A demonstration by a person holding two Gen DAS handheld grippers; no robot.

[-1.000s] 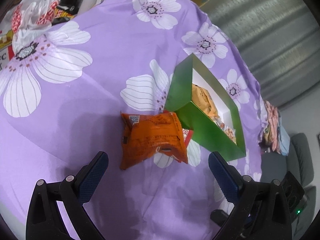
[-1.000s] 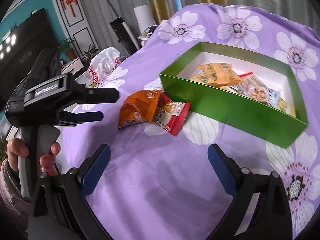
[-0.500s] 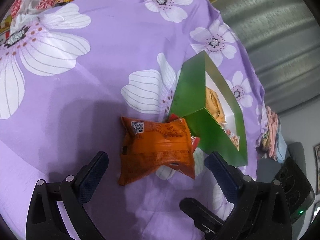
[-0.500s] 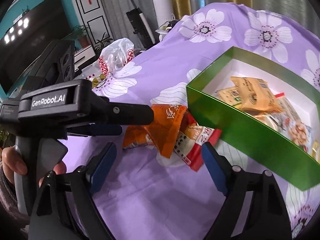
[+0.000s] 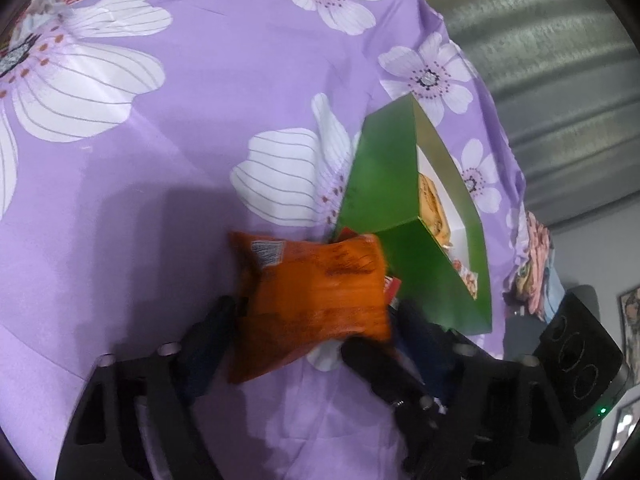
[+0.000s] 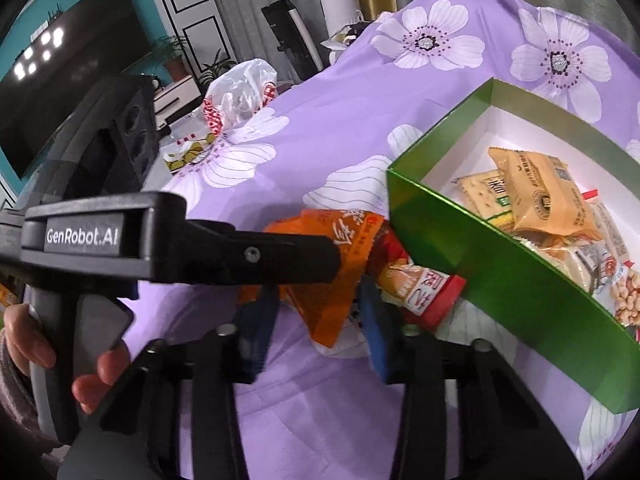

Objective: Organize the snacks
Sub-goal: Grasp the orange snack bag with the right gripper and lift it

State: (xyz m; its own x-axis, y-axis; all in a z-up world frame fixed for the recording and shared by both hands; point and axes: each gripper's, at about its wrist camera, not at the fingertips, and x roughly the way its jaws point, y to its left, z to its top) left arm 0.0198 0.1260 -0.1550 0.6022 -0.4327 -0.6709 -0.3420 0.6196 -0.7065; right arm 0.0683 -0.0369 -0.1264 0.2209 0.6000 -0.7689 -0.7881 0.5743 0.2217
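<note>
Both tongs have narrowed and pushed in on the snack pile since half a second ago. Left tongs (image 5: pixel 312 332), blurred, are drawn in around the orange snack packet (image 5: pixel 316 300), a finger at each side edge; contact looks likely on the left edge, but firm grip cannot be told. Right tongs (image 6: pixel 316 320) are narrowed too, blue pads (image 6: pixel 374 332) flanking the same packet's lower corner (image 6: pixel 328 308); whether they pinch it cannot be told. Packet lies on the purple flowered cloth (image 5: pixel 200 100) over the worktop, partly atop a red-ended packet (image 6: pixel 424 292), touching the near corner of the green box (image 6: pixel 500 280) at about 2 o'clock. Box holds tan biscuit packs (image 6: pixel 544 196). White plastic bag (image 6: pixel 240 92) sits far off at 11 o'clock.
</note>
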